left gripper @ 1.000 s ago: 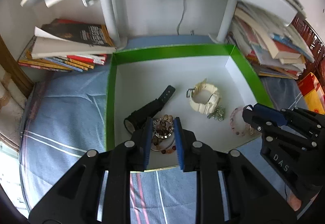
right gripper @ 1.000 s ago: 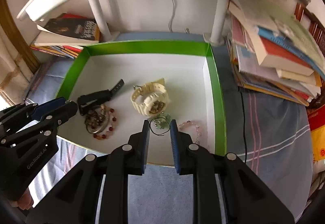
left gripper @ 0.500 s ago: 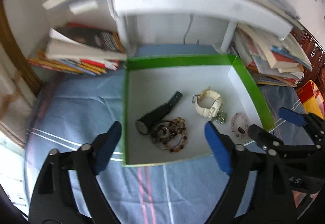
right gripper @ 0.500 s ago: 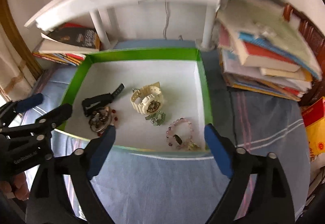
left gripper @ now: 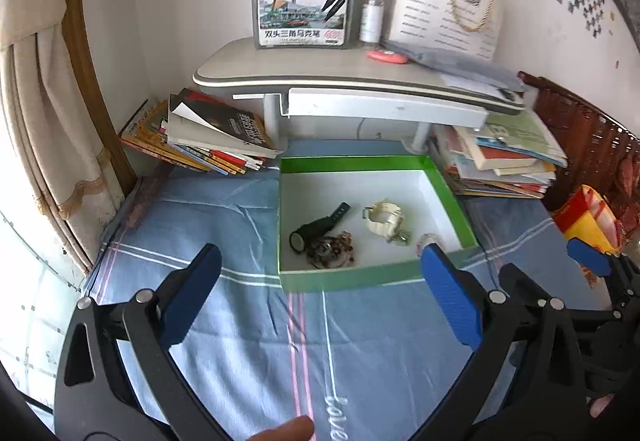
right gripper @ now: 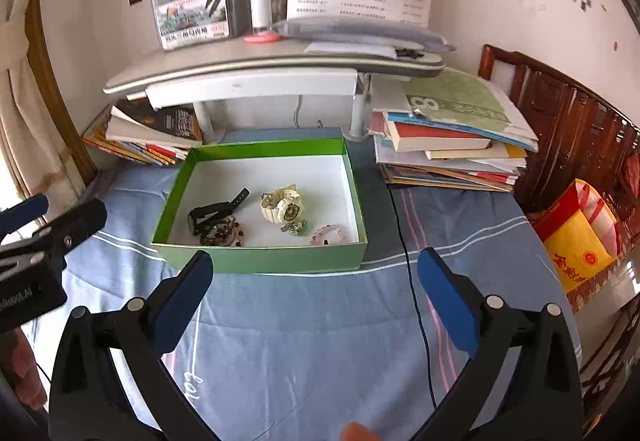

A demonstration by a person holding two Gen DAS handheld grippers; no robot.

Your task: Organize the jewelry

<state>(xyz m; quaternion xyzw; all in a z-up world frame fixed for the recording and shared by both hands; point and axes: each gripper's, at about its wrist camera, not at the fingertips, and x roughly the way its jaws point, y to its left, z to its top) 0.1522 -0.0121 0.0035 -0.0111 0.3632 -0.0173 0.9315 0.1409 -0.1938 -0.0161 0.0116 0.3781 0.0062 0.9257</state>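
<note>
A green box (left gripper: pixel 356 278) (right gripper: pixel 264 260) with a white inside sits on the blue bedsheet. In it lie a black watch (left gripper: pixel 316 229) (right gripper: pixel 212 211), a brown bead bracelet (left gripper: pixel 332 251) (right gripper: pixel 222 233), a cream watch (left gripper: pixel 384 217) (right gripper: pixel 282 205), small green earrings (left gripper: pixel 400 238) (right gripper: pixel 295 228) and a pink bead bracelet (left gripper: pixel 428 239) (right gripper: pixel 330 234). My left gripper (left gripper: pixel 320 293) is open and empty, held back above the sheet before the box. My right gripper (right gripper: pixel 314 291) is open and empty, also back from the box.
A small white lap desk (left gripper: pixel 352 77) (right gripper: pixel 272 69) stands behind the box with a marker case, a spray bottle and a paper bag on it. Book piles lie at left (left gripper: pixel 200 137) and right (right gripper: pixel 448 137). A black cable (right gripper: pixel 412 281) runs over the sheet.
Both grippers have opened wide and pulled back and up from the box. The brown bead bracelet and the earrings that lay between the fingers now rest in the box.
</note>
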